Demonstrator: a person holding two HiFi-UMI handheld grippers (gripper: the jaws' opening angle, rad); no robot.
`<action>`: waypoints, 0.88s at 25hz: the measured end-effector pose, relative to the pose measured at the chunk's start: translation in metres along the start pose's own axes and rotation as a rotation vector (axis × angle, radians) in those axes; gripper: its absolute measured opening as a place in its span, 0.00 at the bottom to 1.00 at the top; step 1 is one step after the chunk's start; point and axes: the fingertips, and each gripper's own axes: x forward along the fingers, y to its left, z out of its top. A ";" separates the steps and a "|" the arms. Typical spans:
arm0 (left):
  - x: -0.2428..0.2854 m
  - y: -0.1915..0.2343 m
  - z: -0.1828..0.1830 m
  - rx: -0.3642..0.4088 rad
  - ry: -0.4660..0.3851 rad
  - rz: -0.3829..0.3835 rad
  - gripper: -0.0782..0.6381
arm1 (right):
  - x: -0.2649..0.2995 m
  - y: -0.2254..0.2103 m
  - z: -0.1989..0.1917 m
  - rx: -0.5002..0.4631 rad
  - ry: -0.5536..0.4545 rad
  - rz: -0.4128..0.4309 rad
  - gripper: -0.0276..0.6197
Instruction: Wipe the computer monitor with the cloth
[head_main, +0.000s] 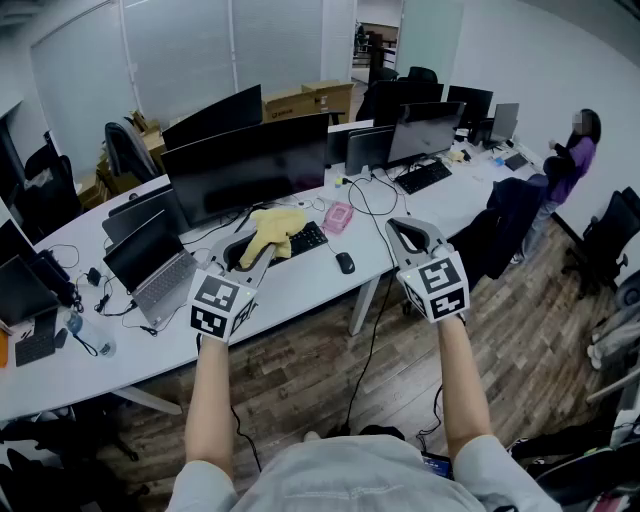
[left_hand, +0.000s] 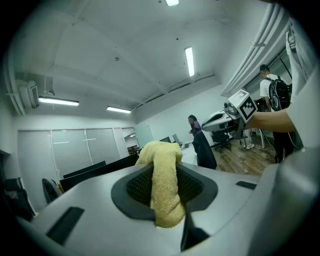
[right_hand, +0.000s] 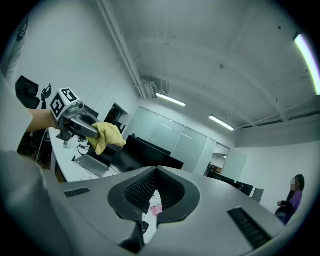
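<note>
My left gripper (head_main: 250, 250) is shut on a yellow cloth (head_main: 273, 230), which bunches up over its tips just in front of the wide black monitor (head_main: 248, 166) on the white desk (head_main: 300, 285). In the left gripper view the cloth (left_hand: 164, 187) hangs down between the dark pads (left_hand: 136, 187) and hides the tips. To the right, my right gripper (head_main: 407, 228) hovers over the desk edge, jaws together and nothing in them; its own view shows the pads (right_hand: 137, 192) meeting. That view also takes in the cloth (right_hand: 106, 135) and the monitor (right_hand: 147, 152).
An open laptop (head_main: 160, 268), a keyboard (head_main: 308, 240), a mouse (head_main: 345, 263), a pink object (head_main: 338, 216) and loose cables lie on the desk. More monitors stand behind. A person in purple (head_main: 572, 160) stands at the far right among office chairs.
</note>
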 end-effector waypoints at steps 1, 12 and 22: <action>0.003 0.004 0.000 0.009 -0.001 -0.003 0.27 | 0.003 -0.002 0.003 0.009 -0.017 -0.008 0.08; 0.050 0.033 -0.022 -0.004 0.017 -0.023 0.27 | 0.054 -0.024 -0.009 0.038 -0.008 -0.032 0.08; 0.189 0.079 -0.041 0.008 0.050 -0.002 0.27 | 0.158 -0.116 -0.058 0.082 -0.040 -0.006 0.08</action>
